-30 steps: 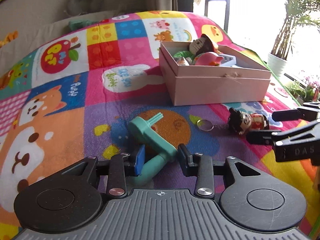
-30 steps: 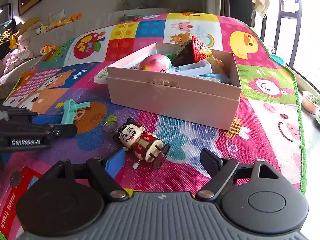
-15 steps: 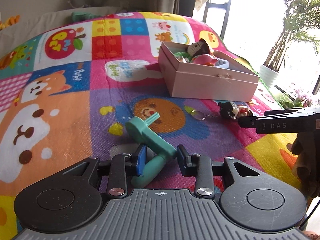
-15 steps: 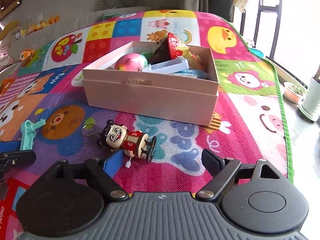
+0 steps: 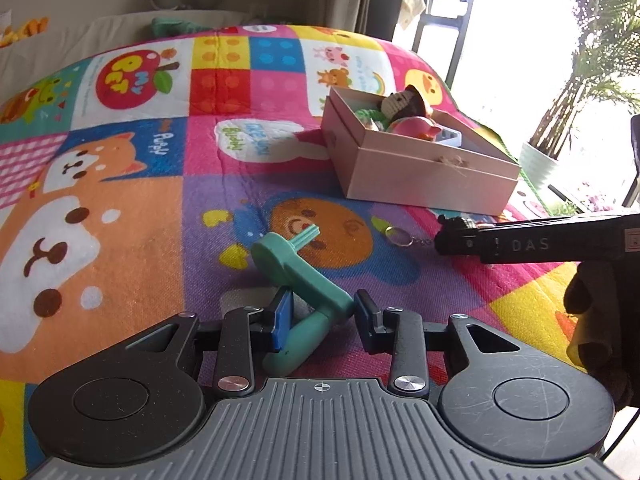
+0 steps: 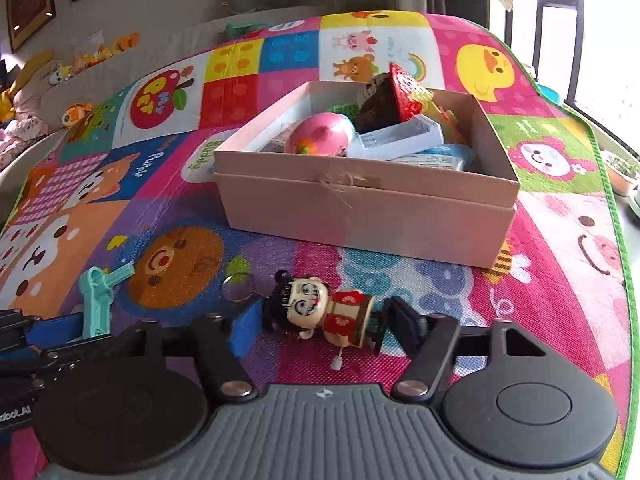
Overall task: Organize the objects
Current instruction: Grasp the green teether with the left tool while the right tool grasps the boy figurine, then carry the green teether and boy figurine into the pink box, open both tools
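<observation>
Our left gripper (image 5: 322, 316) has its jaws narrowed around the teal plastic crank (image 5: 298, 276), the blue pad against one side of the shaft and the black pad at the other; we judge it held, though the crank's far end looks to rest on the play mat (image 5: 120, 220). Our right gripper (image 6: 316, 326) brackets the wind-up doll (image 6: 326, 312), jaws fairly wide, pads just beside its hair and its base; we cannot tell whether both touch. The doll lies on its side near the pink box (image 6: 368, 208), its key ring (image 6: 238, 288) trailing toward the crank.

The crank looks stiff, light and smooth, so we would grip the straight shaft squarely. The doll seems light hard plastic, with a thin winder and chain that could snag; its red torso is the safest hold. The box, already partly filled, stands just beyond.
</observation>
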`<state>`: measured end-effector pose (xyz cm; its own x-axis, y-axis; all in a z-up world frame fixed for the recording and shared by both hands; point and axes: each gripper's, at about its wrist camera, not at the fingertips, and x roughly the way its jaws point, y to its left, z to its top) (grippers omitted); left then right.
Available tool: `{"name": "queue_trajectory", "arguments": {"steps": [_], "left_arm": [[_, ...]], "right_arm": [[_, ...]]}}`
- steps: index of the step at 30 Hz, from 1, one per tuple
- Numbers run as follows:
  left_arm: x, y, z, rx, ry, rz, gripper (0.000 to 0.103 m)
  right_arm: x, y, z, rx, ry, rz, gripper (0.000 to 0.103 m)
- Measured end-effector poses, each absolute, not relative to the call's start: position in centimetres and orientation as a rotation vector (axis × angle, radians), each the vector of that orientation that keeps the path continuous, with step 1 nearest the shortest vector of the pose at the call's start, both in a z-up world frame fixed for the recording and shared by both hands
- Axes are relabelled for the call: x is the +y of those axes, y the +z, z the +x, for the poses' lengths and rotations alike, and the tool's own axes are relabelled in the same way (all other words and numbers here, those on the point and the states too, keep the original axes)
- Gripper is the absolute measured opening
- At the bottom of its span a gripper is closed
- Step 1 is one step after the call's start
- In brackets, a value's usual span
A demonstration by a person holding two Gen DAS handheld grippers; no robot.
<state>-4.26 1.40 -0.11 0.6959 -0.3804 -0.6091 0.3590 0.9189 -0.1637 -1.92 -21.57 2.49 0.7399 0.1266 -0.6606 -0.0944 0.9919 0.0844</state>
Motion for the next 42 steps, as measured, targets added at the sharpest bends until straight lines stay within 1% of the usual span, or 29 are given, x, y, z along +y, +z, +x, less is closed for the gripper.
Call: {"name": "queue_trajectory", "arguments": {"steps": [9, 15, 18, 25, 29, 33, 36, 38, 42], "left_arm": [[0.8, 0.0, -4.6, 0.684, -0.392, 0.006, 0.037], [1.0, 0.4, -5.0, 0.682, -0.404, -0.009, 0.035], [1.1, 1.2, -5.6, 0.670, -0.441, -0.012, 0.031], [0.6, 2.3, -6.8, 0.688, -0.524, -0.038, 0.030], [0.0, 4.6, -6.3, 0.641, -0.581, -0.065, 0.030], [-2.7, 8.8, -3.0, 0.495, -0.611, 0.001, 0.030], [-5.8, 11.1, 2.0, 0.416, -0.643, 0.015, 0.031], [-7.8, 11.3, 6.0, 0.422, -0.677, -0.015, 0.032], [-10.1, 9.2, 11.8, 0.531, -0.635, -0.075, 0.031]], "right_arm": [[-23.4, 6.1, -7.1, 0.616, 0.165, -0.001, 0.065], [-24.8, 8.0, -9.0, 0.542, 0.129, -0.019, 0.065], [-25.1, 8.4, -9.7, 0.513, 0.124, -0.028, 0.065], [-25.5, 8.3, -10.4, 0.499, 0.132, -0.007, 0.065], [-25.9, 8.2, -10.6, 0.496, 0.130, 0.003, 0.065], [-26.2, 8.0, -10.7, 0.499, 0.118, 0.016, 0.065], [-26.3, 7.9, -10.8, 0.495, 0.111, 0.012, 0.065], [-26.4, 7.9, -10.6, 0.498, 0.101, 0.013, 0.065], [-26.8, 8.1, -10.4, 0.504, 0.064, 0.015, 0.065]]}}
